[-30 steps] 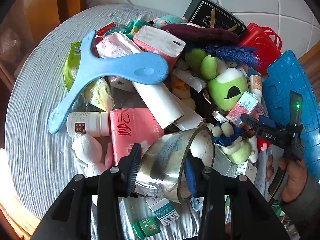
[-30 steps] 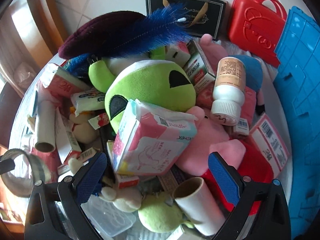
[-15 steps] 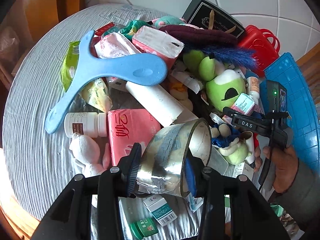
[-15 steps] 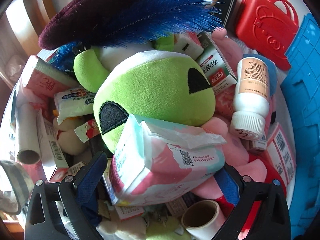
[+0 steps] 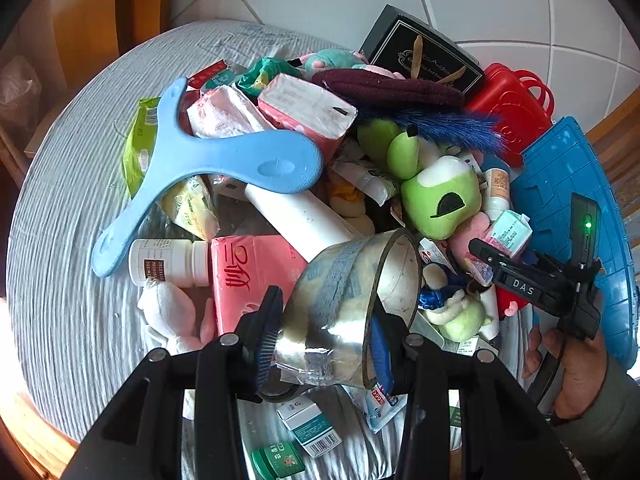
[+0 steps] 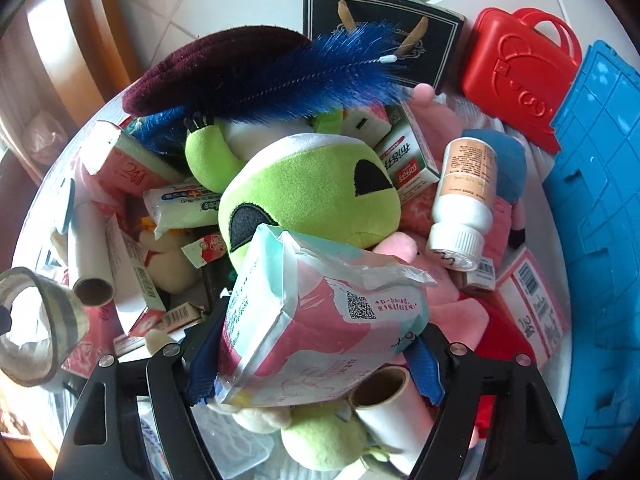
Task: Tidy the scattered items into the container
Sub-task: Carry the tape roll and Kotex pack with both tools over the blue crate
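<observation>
On the left wrist view: left gripper [image 5: 320,336] unchanged, pads pinching the tape roll [image 5: 352,300] above the pile on the table [image 5: 60,280]. Right gripper [image 5: 486,258] now holds the tissue pack [image 5: 510,232] near the blue container [image 5: 568,184].

On the right wrist view: right gripper [image 6: 316,360], jaws just closing, now squeezes the tissue pack [image 6: 320,320]; pack lifted over the green plush [image 6: 312,192], formerly resting on it.

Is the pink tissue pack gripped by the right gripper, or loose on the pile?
Gripped: the right gripper has just been closing, and its blue pads press both sides of the pink tissue pack.
</observation>
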The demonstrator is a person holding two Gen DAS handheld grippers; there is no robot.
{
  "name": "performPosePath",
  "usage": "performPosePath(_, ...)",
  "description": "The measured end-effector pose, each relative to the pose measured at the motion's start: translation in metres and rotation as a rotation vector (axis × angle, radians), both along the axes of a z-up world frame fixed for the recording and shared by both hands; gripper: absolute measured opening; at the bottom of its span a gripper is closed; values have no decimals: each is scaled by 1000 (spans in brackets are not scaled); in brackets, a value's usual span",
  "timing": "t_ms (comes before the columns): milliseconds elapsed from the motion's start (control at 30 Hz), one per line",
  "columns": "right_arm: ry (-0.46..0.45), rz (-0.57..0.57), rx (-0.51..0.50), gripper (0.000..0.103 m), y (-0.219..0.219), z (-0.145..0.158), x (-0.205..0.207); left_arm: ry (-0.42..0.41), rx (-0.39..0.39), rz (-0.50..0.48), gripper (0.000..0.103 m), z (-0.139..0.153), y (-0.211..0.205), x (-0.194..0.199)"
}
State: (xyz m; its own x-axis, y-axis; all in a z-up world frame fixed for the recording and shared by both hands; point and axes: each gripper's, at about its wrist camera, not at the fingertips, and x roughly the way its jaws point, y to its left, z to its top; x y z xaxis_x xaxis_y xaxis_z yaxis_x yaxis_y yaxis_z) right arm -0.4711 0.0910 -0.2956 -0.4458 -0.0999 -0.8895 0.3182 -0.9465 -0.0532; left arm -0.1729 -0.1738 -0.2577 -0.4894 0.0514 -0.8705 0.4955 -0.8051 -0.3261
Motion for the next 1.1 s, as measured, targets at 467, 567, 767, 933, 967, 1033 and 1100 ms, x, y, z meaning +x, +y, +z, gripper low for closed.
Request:
performPosePath(467, 76, -26, -23, 78, 35, 74, 50, 39, -76, -4, 40, 21, 13, -2)
performPosePath(567, 95, -24, -44, 78, 42, 95, 63, 51, -86, -1, 40, 27, 14, 0)
performPosePath(767, 132, -13, -84, 78, 50, 137, 88, 67, -123, 13, 39, 43, 15, 3)
performPosePath(933, 177, -4, -97, 78, 55, 165, 107, 74, -160, 16, 39, 58, 21, 4)
performPosePath(967, 183, -1, -100, 78, 56, 170, 110, 74, -166, 17, 39, 61, 22, 4)
performPosePath(1033, 196, 3, -101, 78, 59, 180, 116, 79, -174, 18, 39, 68, 25, 5)
performPosePath(1100, 213, 9, -102, 78, 62, 191, 122, 84, -190, 17, 39, 75, 30, 6)
